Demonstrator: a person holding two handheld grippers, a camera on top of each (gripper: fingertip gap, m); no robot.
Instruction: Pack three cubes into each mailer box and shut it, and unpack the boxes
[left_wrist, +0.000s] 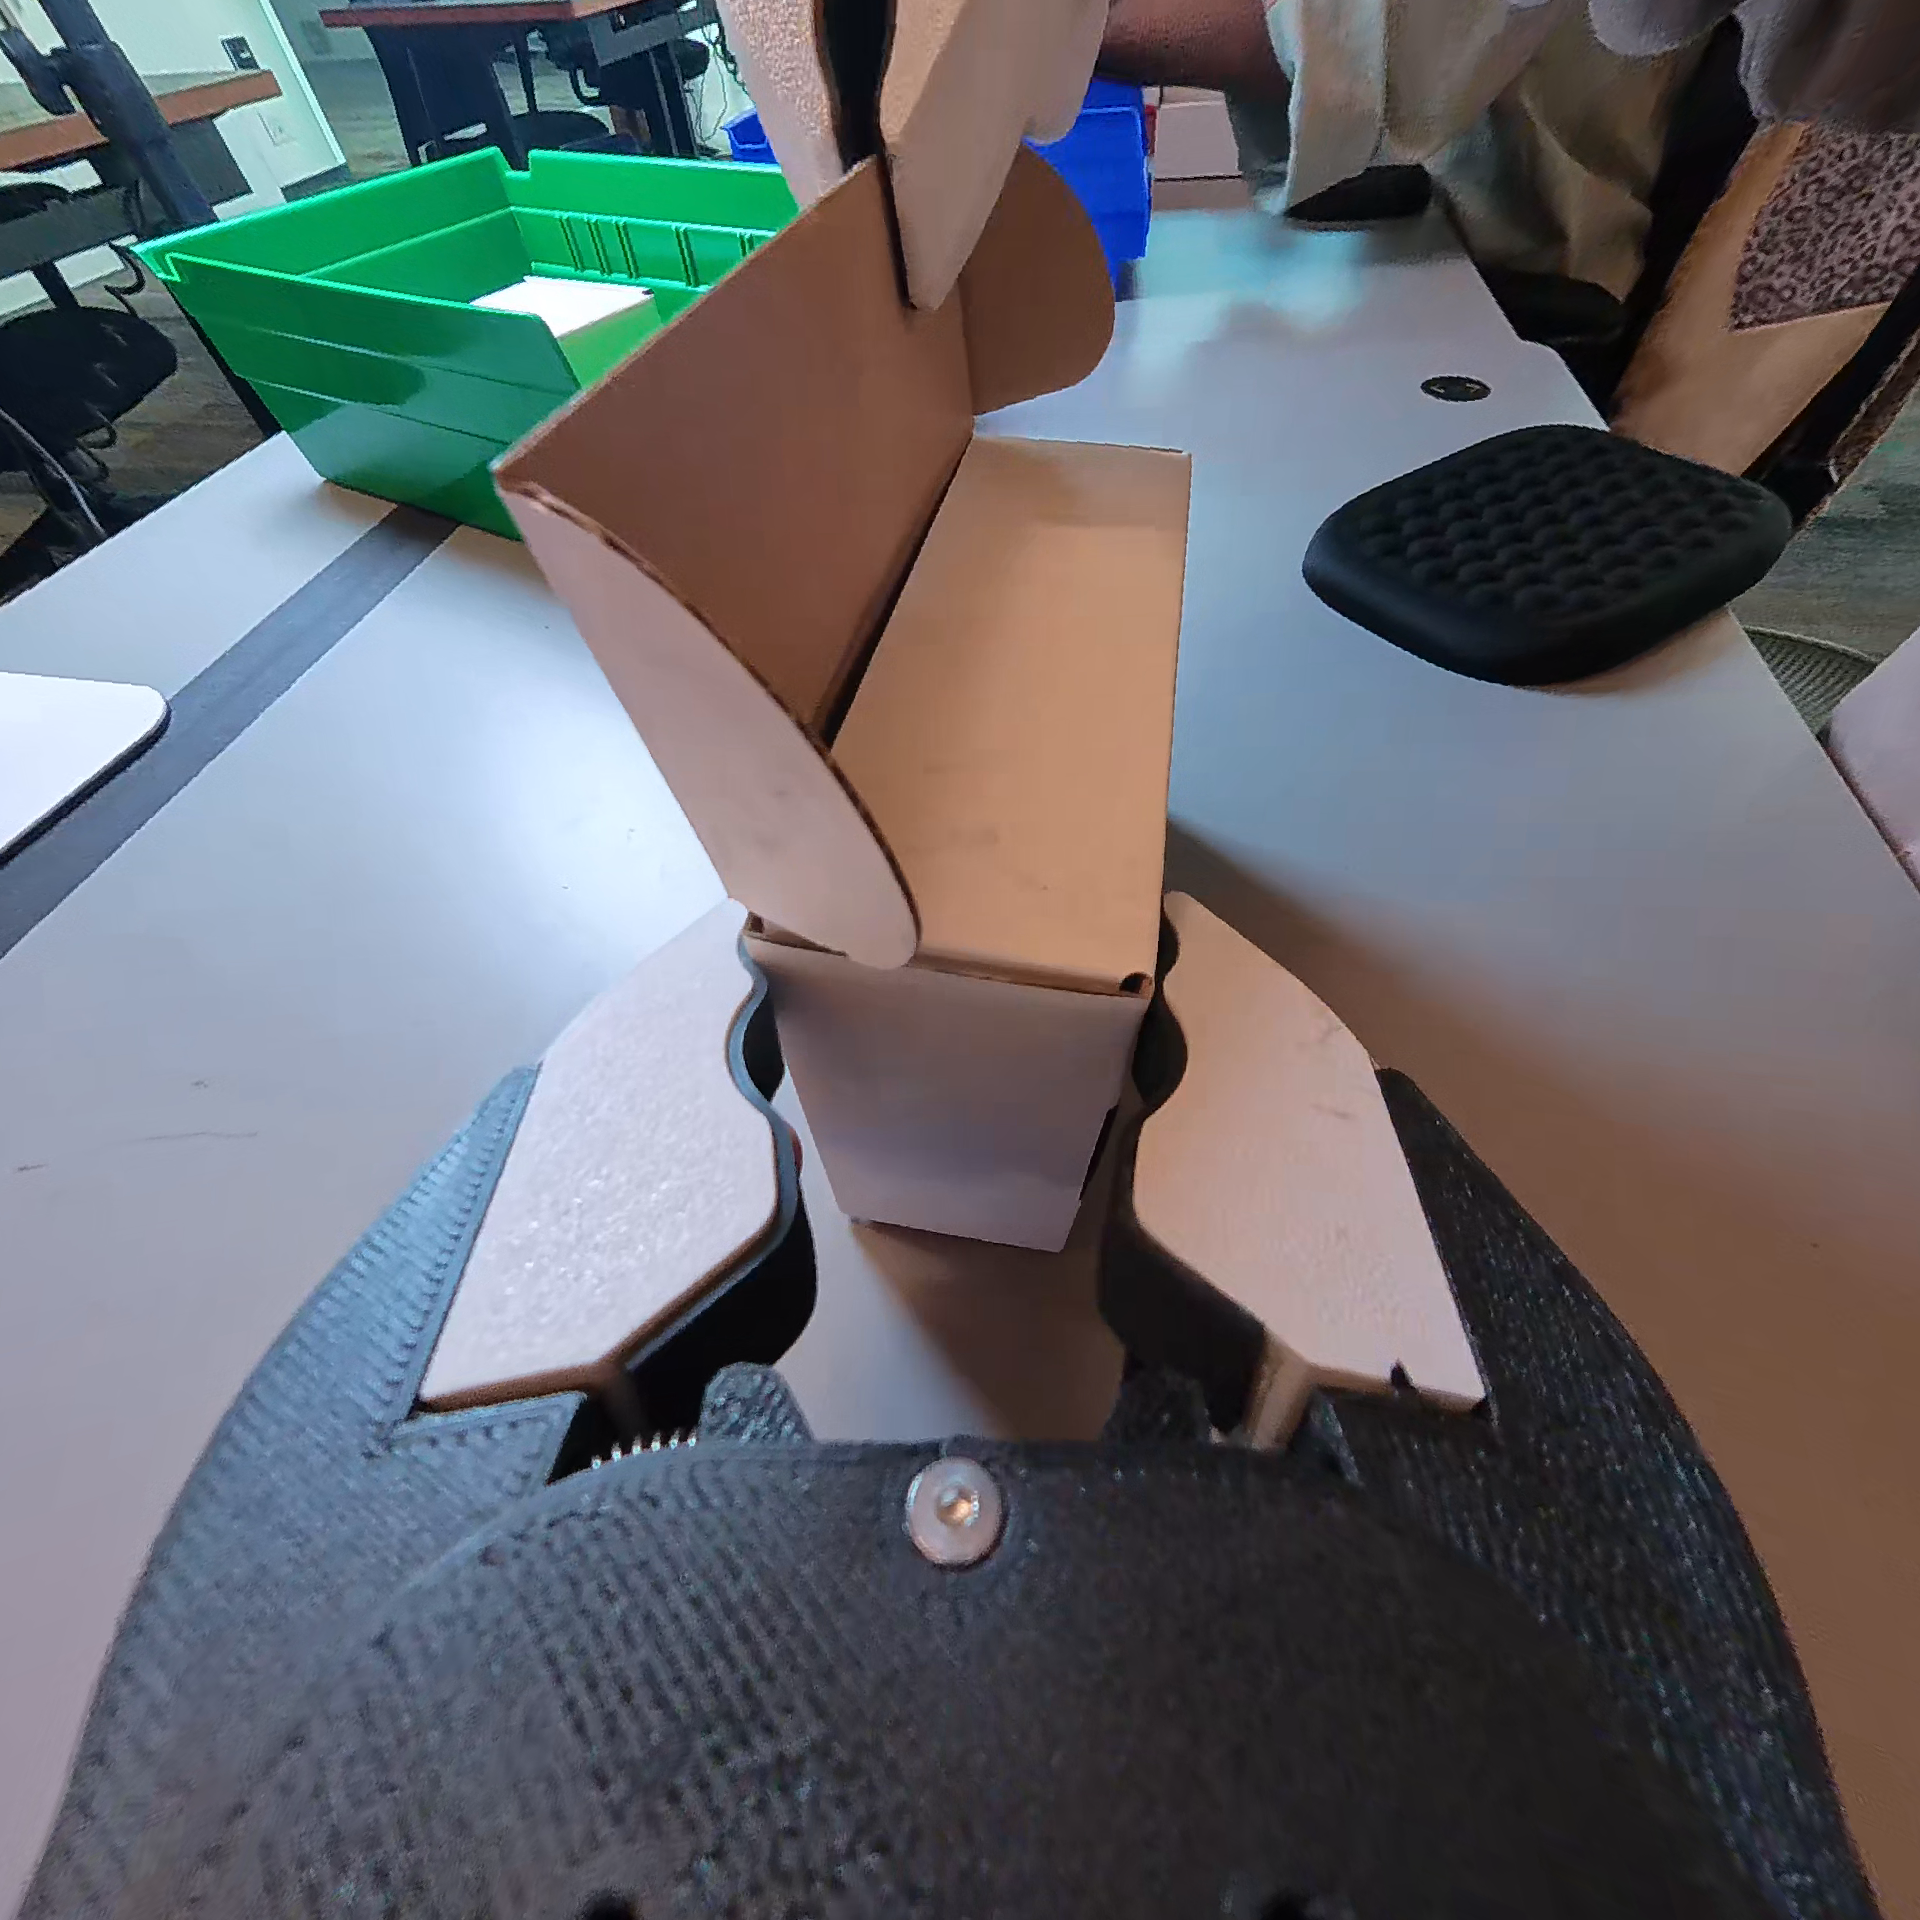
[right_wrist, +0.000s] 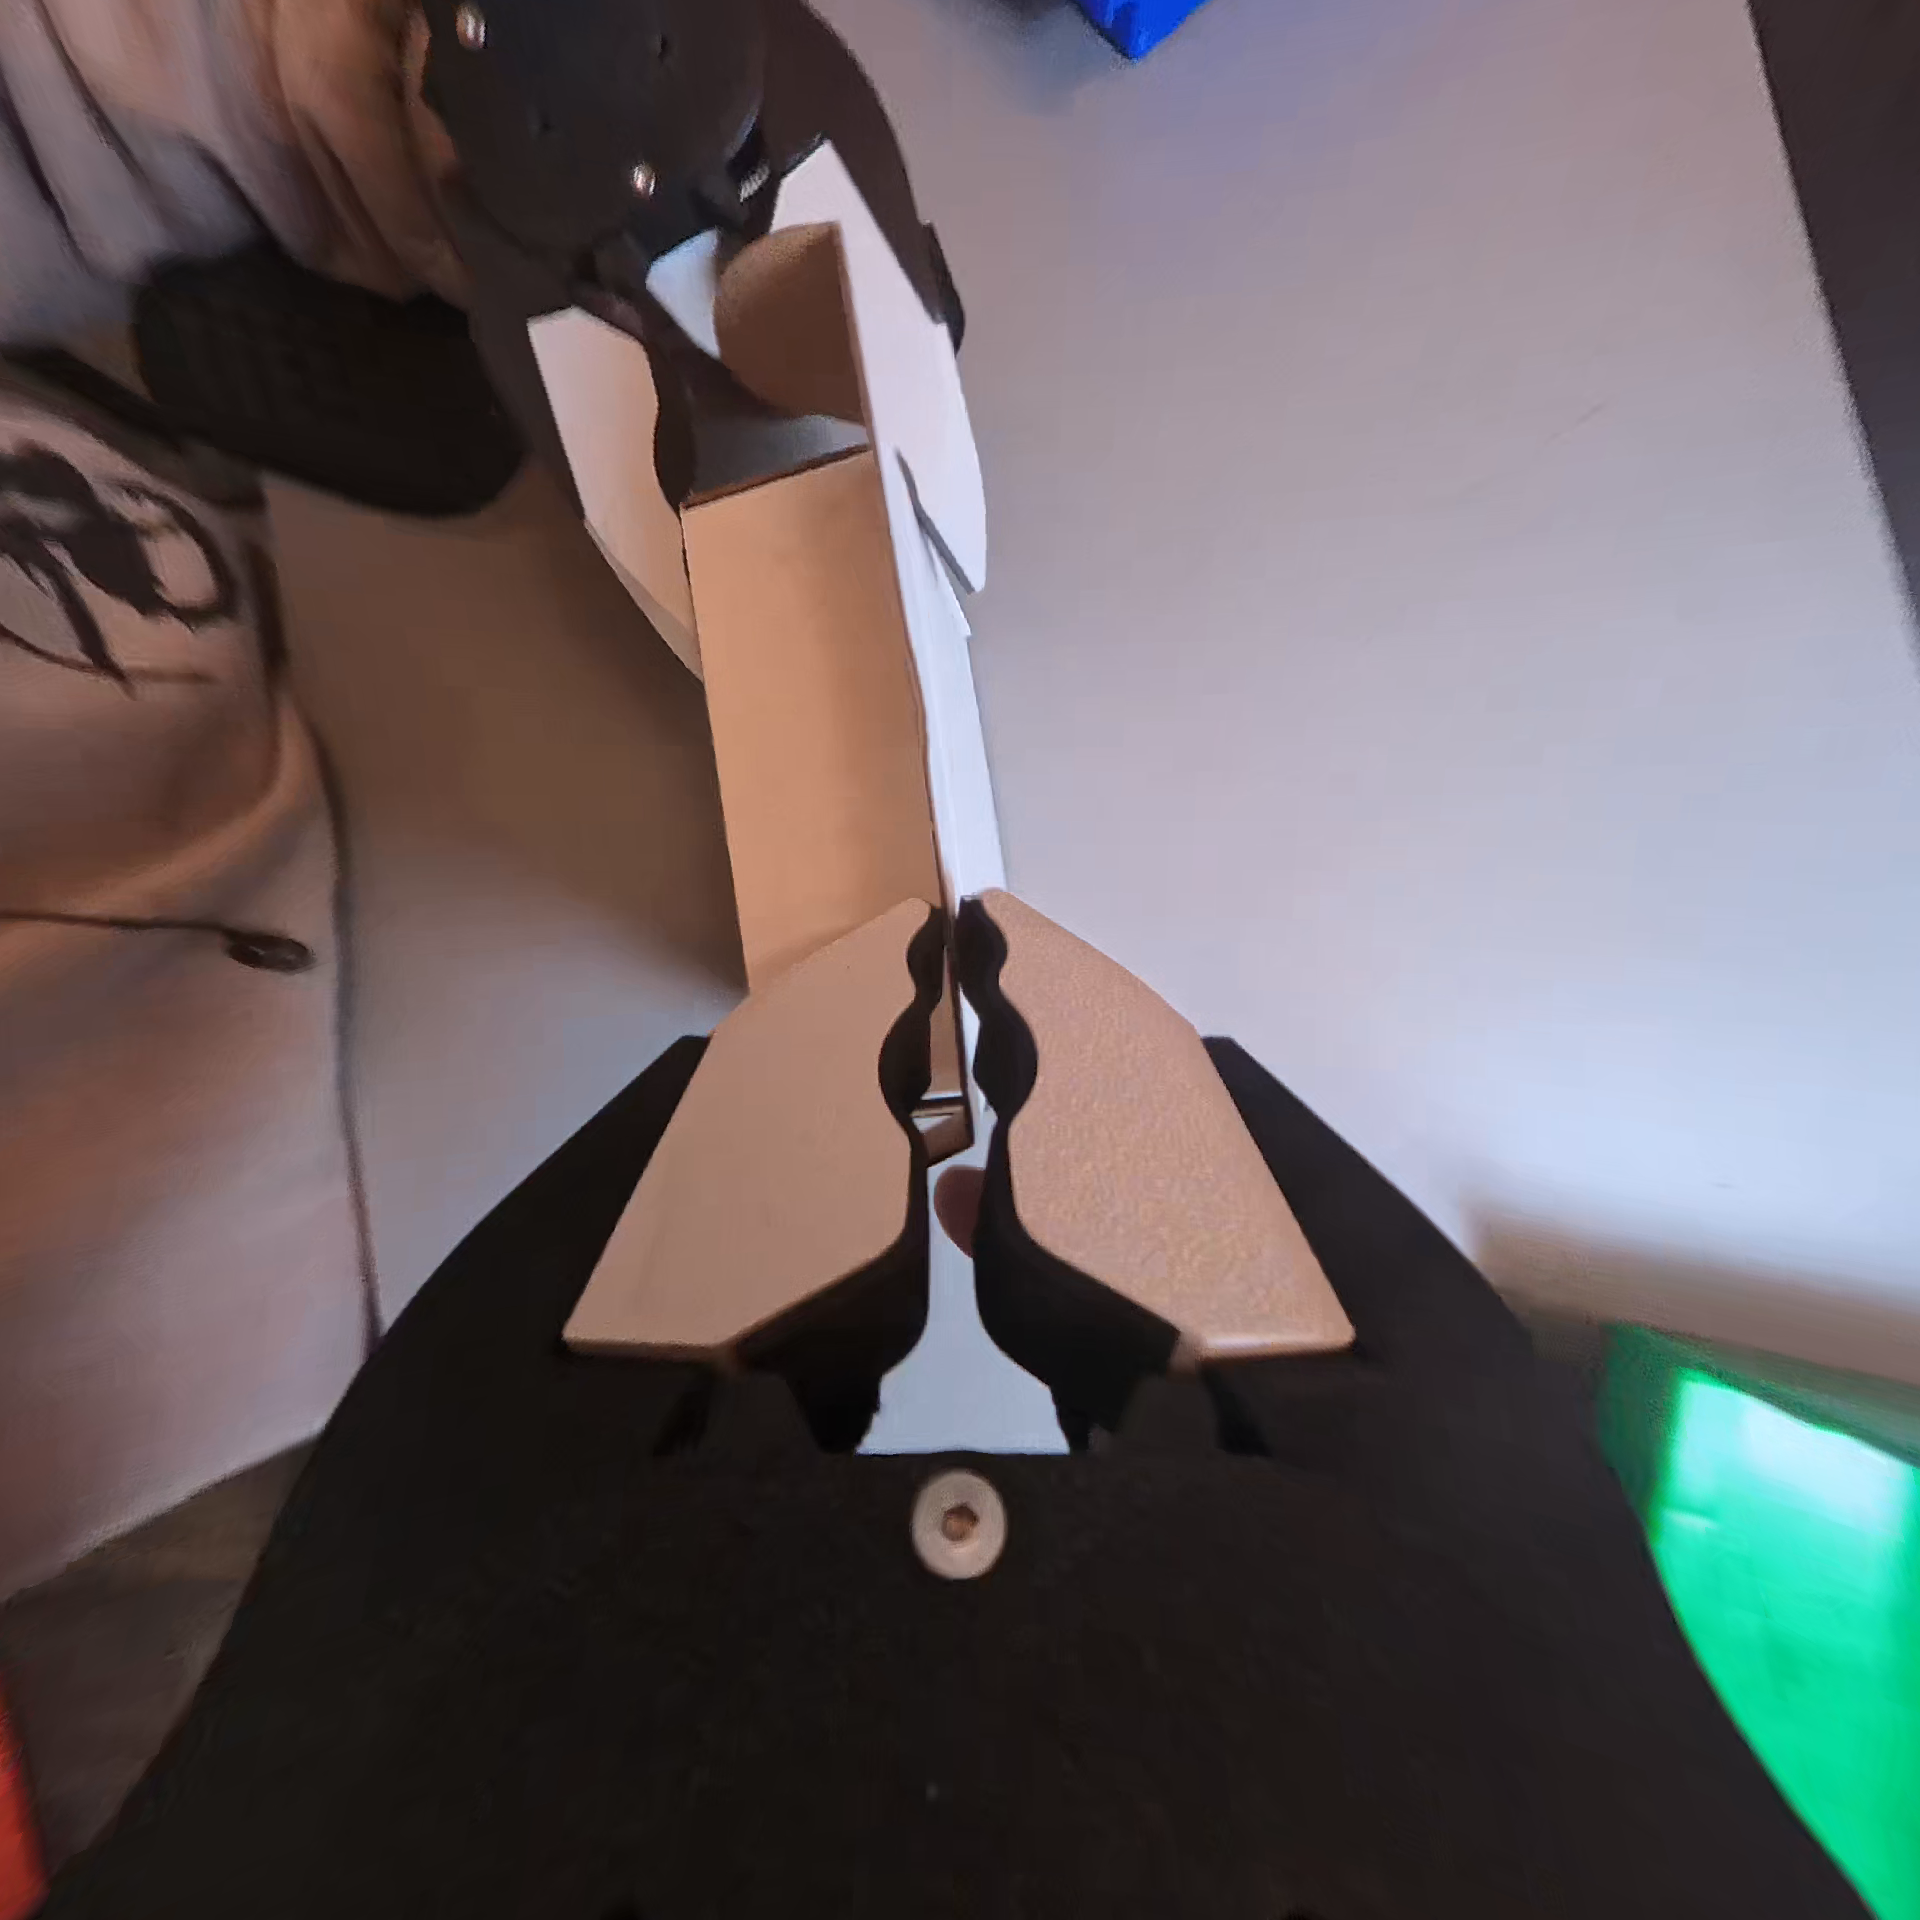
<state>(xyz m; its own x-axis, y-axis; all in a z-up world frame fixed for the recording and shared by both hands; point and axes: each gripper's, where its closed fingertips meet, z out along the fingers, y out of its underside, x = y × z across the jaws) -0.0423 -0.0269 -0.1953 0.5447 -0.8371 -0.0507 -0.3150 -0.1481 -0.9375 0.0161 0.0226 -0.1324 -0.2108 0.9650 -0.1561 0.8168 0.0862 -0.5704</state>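
A white mailer box (left_wrist: 966, 1101) with a brown inside stands on the grey table (left_wrist: 1455, 935). My left gripper (left_wrist: 961, 987) is shut on the box's near end, one finger on each side wall. The lid (left_wrist: 769, 499) is raised and tilted left. My right gripper (right_wrist: 954, 920) is shut on the lid's front edge (right_wrist: 821, 707); it shows from above in the left wrist view (left_wrist: 914, 208). The left gripper (right_wrist: 623, 156) shows at the far end in the right wrist view. The part of the box's inside (left_wrist: 1029, 707) that shows holds no cubes.
A green bin (left_wrist: 395, 353) with a white box (left_wrist: 566, 301) inside stands at the far left, a blue bin (left_wrist: 1101, 177) behind it. A black ribbed pad (left_wrist: 1538, 551) lies right of the box. A person (left_wrist: 1507, 135) stands at the far right. A white board (left_wrist: 62, 738) lies at the left edge.
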